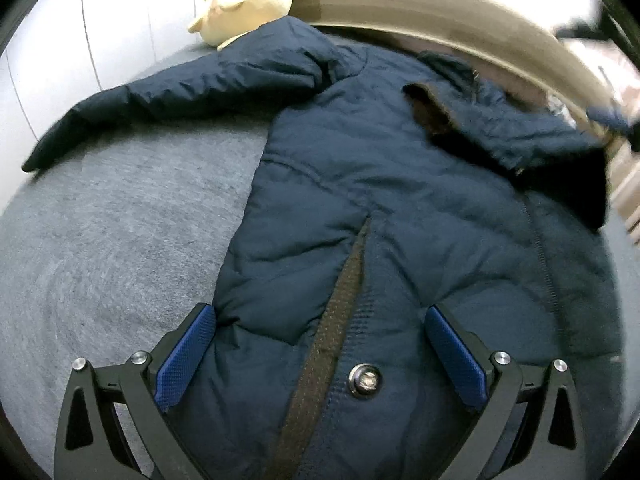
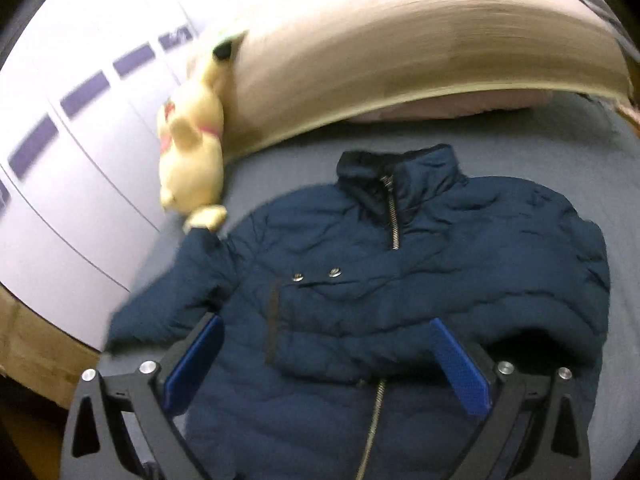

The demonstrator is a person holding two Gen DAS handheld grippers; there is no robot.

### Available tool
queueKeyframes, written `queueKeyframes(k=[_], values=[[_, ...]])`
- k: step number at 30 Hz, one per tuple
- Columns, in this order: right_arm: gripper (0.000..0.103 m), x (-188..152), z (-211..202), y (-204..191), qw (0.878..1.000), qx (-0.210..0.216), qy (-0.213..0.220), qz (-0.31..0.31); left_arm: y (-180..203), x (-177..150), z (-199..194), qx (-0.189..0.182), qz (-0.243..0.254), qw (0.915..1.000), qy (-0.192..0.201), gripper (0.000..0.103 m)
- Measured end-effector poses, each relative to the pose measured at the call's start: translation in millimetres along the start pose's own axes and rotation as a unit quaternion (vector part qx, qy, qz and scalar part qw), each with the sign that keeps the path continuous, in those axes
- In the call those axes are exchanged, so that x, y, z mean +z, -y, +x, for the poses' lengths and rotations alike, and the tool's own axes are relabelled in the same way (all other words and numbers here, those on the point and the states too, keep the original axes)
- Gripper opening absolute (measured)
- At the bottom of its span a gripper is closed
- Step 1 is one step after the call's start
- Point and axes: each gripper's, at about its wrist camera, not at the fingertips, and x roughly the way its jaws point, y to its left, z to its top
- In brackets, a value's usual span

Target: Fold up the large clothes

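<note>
Roughly halfway, judged from layout: navy jacket [image 2: 400, 288] is spread front-up on the grey bed [image 1: 120, 240], one sleeve [image 2: 552, 264] already folded across the body, the other sleeve [image 1: 160, 96] left stretched out toward the plush toy [image 1: 248, 0]. Left gripper [image 1: 320, 360] and right gripper [image 2: 326, 364] are held over the jacket, jaws apart, nothing clamped.

Yellow plush toy [image 2: 192, 152], grey bed sheet [image 1: 120, 240], beige headboard [image 2: 380, 64]

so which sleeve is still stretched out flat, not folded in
The sleeve on the plush toy's side lies stretched out on the grey bed; the other is folded onto the jacket's front.
</note>
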Motion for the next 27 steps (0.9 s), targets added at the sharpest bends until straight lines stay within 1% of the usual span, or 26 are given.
queueKeyframes(k=[2, 3, 5, 6, 8, 9, 10, 11, 13, 14, 16, 17, 18, 19, 20, 21, 23, 24, 26, 27], values=[[0.103, -10.8, -27.9, 24.7, 0.999, 0.02, 0.023, 0.026, -6.7, 10.4, -16.1, -0.042, -0.025, 0.9988, 0.011, 0.103], [0.103, -12.9, -43.2, 31.2, 0.999, 0.023, 0.029, 0.038, -8.5, 20.0, -26.2, -0.061, -0.036, 0.9973, 0.022, 0.103], [0.103, -30.5, -62.8, 61.5, 0.996, 0.024, 0.042, 0.077, -5.0, 40.4, -36.8, -0.096, -0.043, 0.994, 0.029, 0.103], [0.103, -38.1, -68.5, 73.0, 0.994, 0.023, 0.045, 0.094, -1.8, 49.6, -38.2, -0.114, -0.044, 0.9922, 0.027, 0.103], [0.103, -59.0, -78.2, 104.2, 0.989, 0.023, 0.049, 0.138, 10.5, 76.7, -32.4, -0.172, -0.054, 0.9835, 0.01, 0.103], [0.103, -67.5, -83.0, 114.2, 0.986, 0.024, 0.051, 0.154, 15.2, 86.5, -26.0, -0.189, -0.063, 0.9799, 0.001, 0.103], [0.103, -77.6, -87.9, 125.9, 0.983, 0.028, 0.055, 0.171, 22.0, 99.6, -14.6, -0.201, -0.076, 0.9767, -0.009, 0.103], [0.103, -86.7, -93.7, 134.7, 0.981, 0.031, 0.058, 0.183, 28.4, 110.1, -2.6, -0.204, -0.086, 0.9751, -0.02, 0.103], [0.103, -100.1, -101.9, 146.6, 0.979, 0.037, 0.063, 0.193, 42.2, 126.7, 25.7, -0.216, -0.104, 0.9695, -0.053, 0.103], [0.103, -107.7, -107.7, 153.0, 0.977, 0.038, 0.066, 0.197, 49.0, 134.9, 44.2, -0.216, -0.119, 0.9665, -0.071, 0.103], [0.103, -117.4, -118.0, 162.6, 0.976, 0.04, 0.071, 0.202, 59.5, 142.6, 74.3, -0.206, -0.141, 0.963, -0.101, 0.103], [0.103, -121.6, -121.5, 167.4, 0.975, 0.039, 0.073, 0.206, 63.9, 145.2, 85.8, -0.2, -0.144, 0.9629, -0.11, 0.102], [0.103, -126.8, -125.5, 174.2, 0.974, 0.038, 0.076, 0.211, 68.2, 146.4, 94.6, -0.194, -0.144, 0.9633, -0.118, 0.098], [0.103, -131.5, -128.6, 181.7, 0.972, 0.036, 0.077, 0.217, 74.6, 148.8, 107.3, -0.181, -0.141, 0.9647, -0.129, 0.08], [0.103, -134.6, -129.9, 187.4, 0.971, 0.034, 0.077, 0.222, 80.7, 150.7, 116.7, -0.163, -0.131, 0.968, -0.139, 0.045], [0.103, -138.3, -132.1, 195.3, 0.97, 0.03, 0.078, 0.229, 83.3, 153.9, 117.5, -0.145, -0.119, 0.9715, -0.145, 0.027], [0.103, -142.8, -133.2, 210.9, 0.967, 0.023, 0.078, 0.244, 89.9, 159.1, 118.8, -0.133, -0.102, 0.9758, -0.141, 0.013], [0.103, -143.8, -132.7, 216.3, 0.965, 0.021, 0.077, 0.249, 95.1, 164.8, 111.1, -0.121, -0.08, 0.9819, -0.122, 0.012], [0.103, -143.8, -132.2, 226.9, 0.962, 0.018, 0.079, 0.259, 100.3, 174.7, 93.8, -0.105, -0.052, 0.9899, -0.08, 0.01], [0.103, -144.1, -133.3, 231.2, 0.962, 0.017, 0.08, 0.261, 102.1, 184.8, 75.8, -0.097, -0.032, 0.994, -0.038, 0.01]])
